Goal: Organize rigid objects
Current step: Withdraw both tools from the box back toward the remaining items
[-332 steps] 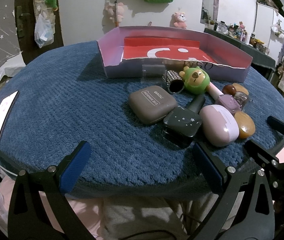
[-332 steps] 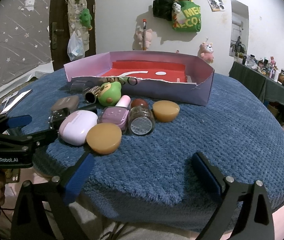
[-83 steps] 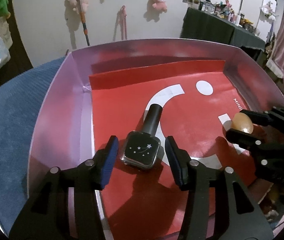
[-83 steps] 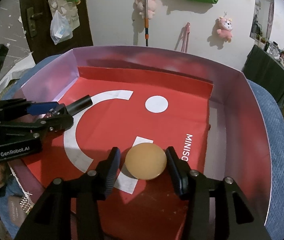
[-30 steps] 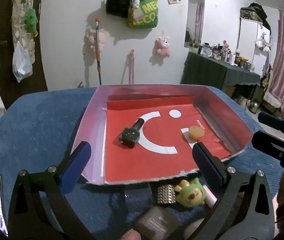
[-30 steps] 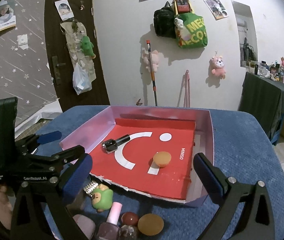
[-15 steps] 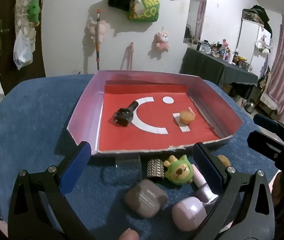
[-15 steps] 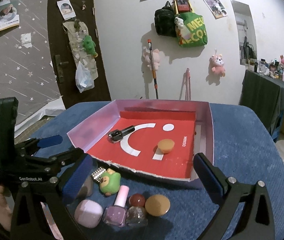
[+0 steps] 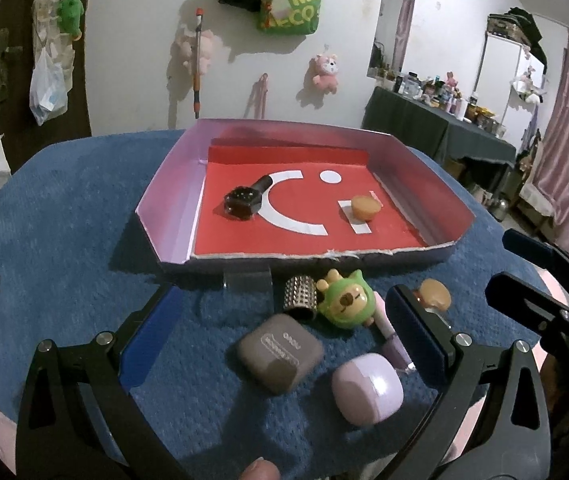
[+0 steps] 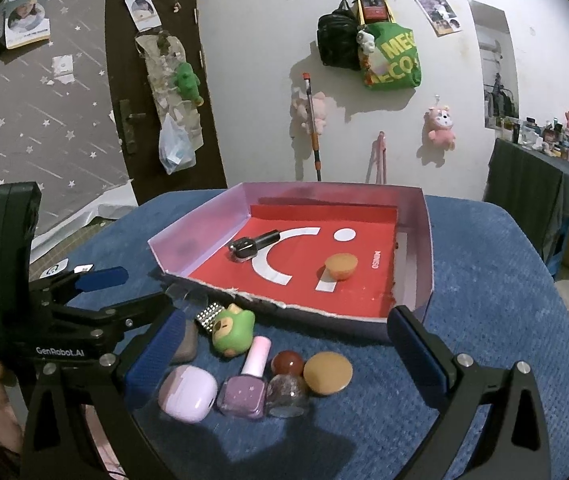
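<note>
Both grippers, left [image 9: 282, 344] and right [image 10: 284, 354], fingers wide and empty, now nearer the loose items; black star-printed bottle [image 9: 244, 201] and tan round puck [image 9: 364, 207] remain in red-lined tray [image 9: 168, 208]; blue textured counter [image 9: 64, 220].

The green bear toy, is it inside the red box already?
No, the green bear toy lies on the blue cloth in front of the red box.

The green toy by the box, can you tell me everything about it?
The green toy is a small, smooth, plastic-looking figure with a green hood, two little ears and a tan bear face with dark eyes and nose. It lies tipped on the blue cloth, just outside the box's torn front edge. A studded silver tube sits against one side and the pink cap of a purple bottle against the other. Neither gripper touches it.
</note>
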Motion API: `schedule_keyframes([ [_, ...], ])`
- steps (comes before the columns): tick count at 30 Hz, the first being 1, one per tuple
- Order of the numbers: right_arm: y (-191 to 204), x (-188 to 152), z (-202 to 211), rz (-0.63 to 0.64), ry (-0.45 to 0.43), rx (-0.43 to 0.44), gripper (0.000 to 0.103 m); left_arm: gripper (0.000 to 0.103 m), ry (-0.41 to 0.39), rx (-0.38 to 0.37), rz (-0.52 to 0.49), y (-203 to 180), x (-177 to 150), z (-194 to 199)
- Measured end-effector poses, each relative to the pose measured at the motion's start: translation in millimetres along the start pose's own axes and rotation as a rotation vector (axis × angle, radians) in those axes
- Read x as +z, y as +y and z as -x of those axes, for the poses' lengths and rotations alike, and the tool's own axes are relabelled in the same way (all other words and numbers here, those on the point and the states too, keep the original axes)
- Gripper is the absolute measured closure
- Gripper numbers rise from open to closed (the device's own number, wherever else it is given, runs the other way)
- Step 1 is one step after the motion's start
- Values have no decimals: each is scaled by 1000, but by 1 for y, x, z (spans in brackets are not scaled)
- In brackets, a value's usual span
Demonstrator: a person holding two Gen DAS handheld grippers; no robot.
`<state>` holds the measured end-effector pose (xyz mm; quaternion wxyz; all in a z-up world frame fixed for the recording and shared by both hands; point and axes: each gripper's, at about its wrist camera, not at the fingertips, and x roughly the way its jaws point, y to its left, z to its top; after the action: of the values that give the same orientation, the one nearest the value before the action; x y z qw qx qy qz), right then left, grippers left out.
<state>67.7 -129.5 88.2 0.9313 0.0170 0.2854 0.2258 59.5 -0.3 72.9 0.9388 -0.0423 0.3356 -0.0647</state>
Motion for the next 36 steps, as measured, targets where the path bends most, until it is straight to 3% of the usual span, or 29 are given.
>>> schedule_keyframes([
  [36,3,-55,-13,-23,147,19,0,0,126,2,51,2,-53,-11],
])
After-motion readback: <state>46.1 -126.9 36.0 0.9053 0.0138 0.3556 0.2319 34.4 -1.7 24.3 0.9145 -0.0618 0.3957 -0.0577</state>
